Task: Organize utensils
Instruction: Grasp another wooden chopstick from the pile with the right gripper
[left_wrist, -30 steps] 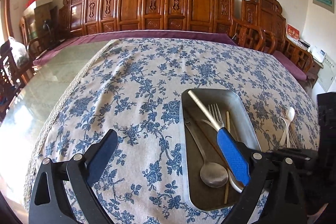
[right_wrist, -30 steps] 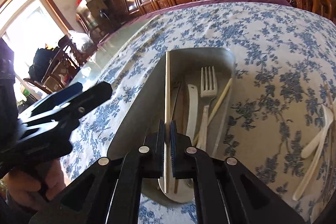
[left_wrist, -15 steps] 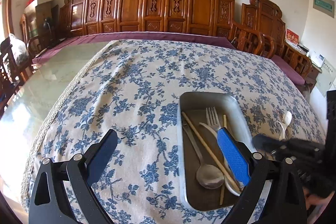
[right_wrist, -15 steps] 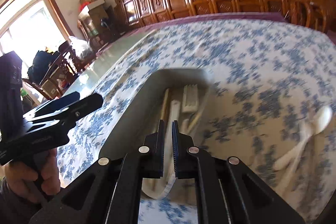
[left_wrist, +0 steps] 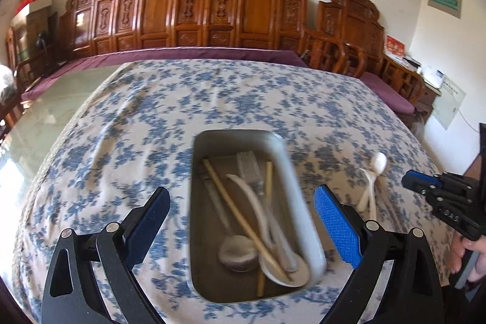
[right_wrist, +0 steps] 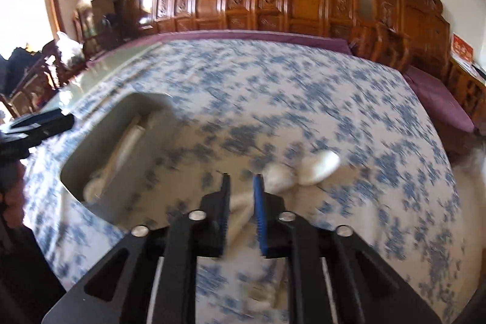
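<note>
Metal tray [left_wrist: 299, 196] already holds chopsticks [left_wrist: 243, 217], a fork and spoons. My right gripper [right_wrist: 241, 196], jaws parted and empty, hovers over the white spoons [right_wrist: 319, 169] at its 1 o'clock on the tablecloth [right_wrist: 303, 99]. Left gripper [left_wrist: 243, 220] gapes wide, holding nothing.

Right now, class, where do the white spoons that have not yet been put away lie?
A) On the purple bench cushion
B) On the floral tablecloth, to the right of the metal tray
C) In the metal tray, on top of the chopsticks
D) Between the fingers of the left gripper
B: the white spoons lie on the floral tablecloth just right of the metal tray, with the right gripper above their handles.
</note>
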`<action>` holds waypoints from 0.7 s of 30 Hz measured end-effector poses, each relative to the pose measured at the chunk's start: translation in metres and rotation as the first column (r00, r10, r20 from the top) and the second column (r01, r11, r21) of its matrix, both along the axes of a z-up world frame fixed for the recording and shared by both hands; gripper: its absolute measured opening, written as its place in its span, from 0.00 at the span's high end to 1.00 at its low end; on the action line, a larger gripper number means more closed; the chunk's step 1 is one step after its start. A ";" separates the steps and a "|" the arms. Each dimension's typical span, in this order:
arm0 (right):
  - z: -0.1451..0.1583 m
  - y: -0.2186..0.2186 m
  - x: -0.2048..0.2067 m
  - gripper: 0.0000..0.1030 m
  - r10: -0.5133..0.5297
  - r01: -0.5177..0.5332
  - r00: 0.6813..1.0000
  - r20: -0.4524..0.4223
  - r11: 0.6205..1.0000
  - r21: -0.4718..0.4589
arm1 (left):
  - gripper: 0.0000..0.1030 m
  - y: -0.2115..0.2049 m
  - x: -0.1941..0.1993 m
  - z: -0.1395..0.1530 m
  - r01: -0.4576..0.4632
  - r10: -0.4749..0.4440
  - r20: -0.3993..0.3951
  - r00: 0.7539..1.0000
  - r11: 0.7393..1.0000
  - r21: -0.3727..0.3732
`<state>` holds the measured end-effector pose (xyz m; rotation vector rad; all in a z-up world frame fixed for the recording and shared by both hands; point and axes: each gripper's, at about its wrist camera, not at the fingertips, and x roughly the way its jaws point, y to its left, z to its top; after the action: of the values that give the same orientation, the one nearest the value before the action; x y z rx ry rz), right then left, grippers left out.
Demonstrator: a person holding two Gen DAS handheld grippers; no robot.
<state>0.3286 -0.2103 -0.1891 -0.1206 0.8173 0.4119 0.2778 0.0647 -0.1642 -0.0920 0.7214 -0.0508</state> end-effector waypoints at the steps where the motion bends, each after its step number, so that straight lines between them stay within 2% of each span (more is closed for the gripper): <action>1: -0.004 -0.005 0.000 0.81 -0.007 0.007 1.000 -0.004 1.000 -0.008 | 0.11 -0.004 0.000 0.000 0.007 -0.007 0.000 1.000 1.000 -0.001; 5: -0.026 -0.021 0.004 0.81 -0.045 0.045 0.999 -0.021 0.999 -0.027 | 0.11 -0.024 -0.001 -0.002 0.042 -0.042 -0.001 0.999 0.999 -0.008; 9: -0.057 -0.027 0.010 0.81 -0.067 0.062 0.992 -0.107 0.997 -0.051 | 0.11 -0.046 0.001 -0.008 0.075 -0.075 -0.018 0.997 0.997 -0.004; 19: -0.072 -0.035 0.018 0.81 -0.102 0.092 0.985 -0.137 0.993 -0.078 | 0.11 -0.084 0.003 -0.021 0.144 -0.142 -0.050 0.989 0.989 0.036; 20: -0.071 -0.035 0.018 0.83 -0.102 0.091 0.985 -0.137 0.992 -0.082 | 0.11 -0.085 0.003 -0.022 0.147 -0.145 -0.053 0.988 0.988 0.038; 21: -0.071 -0.034 0.019 0.89 -0.103 0.091 0.985 -0.137 0.992 -0.086 | 0.11 -0.087 0.003 -0.023 0.151 -0.149 -0.057 0.987 0.988 0.041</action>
<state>0.3474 -0.2447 -0.2598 -0.1259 0.9758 0.2984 0.2812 -0.0226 -0.1874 0.0048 0.7824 -0.1764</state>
